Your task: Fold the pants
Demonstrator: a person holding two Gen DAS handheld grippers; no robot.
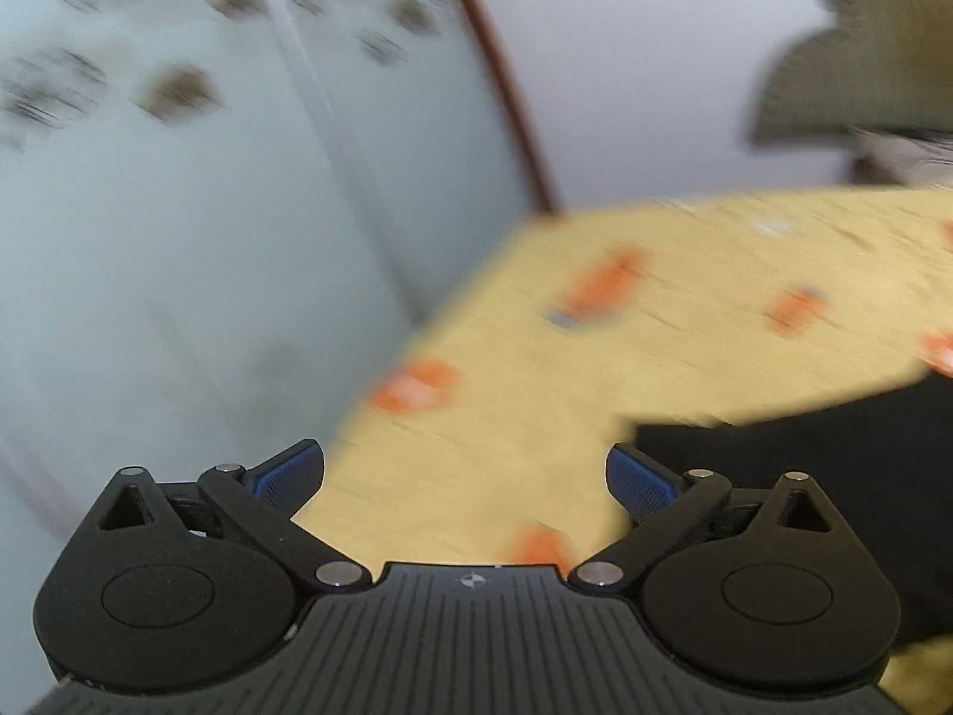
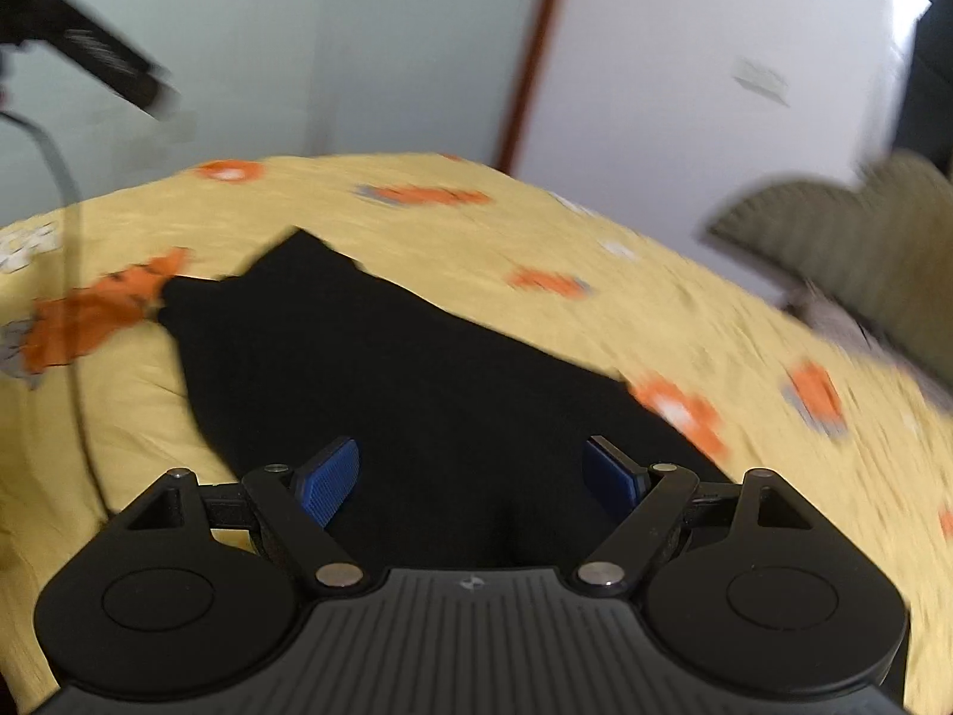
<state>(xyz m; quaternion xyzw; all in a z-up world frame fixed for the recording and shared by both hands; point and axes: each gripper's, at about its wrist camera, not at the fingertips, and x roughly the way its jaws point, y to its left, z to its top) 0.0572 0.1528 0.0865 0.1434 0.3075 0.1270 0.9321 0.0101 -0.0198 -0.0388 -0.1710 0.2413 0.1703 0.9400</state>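
Observation:
The black pants [image 2: 417, 369] lie flat on a yellow bedsheet [image 2: 655, 310] with orange prints. In the right wrist view my right gripper [image 2: 473, 476] is open and empty, hovering over the near part of the pants. In the left wrist view my left gripper [image 1: 464, 476] is open and empty above the yellow sheet [image 1: 595, 357], with the pants [image 1: 804, 465] at the lower right beside its right finger. Both views are motion-blurred.
The bed's far edge meets a pale wall and a glass panel [image 1: 178, 238] with a brown door frame [image 1: 506, 89]. An olive-grey cushion or chair [image 2: 834, 250] stands at the right. A dark cable [image 2: 71, 298] runs down the left of the right wrist view.

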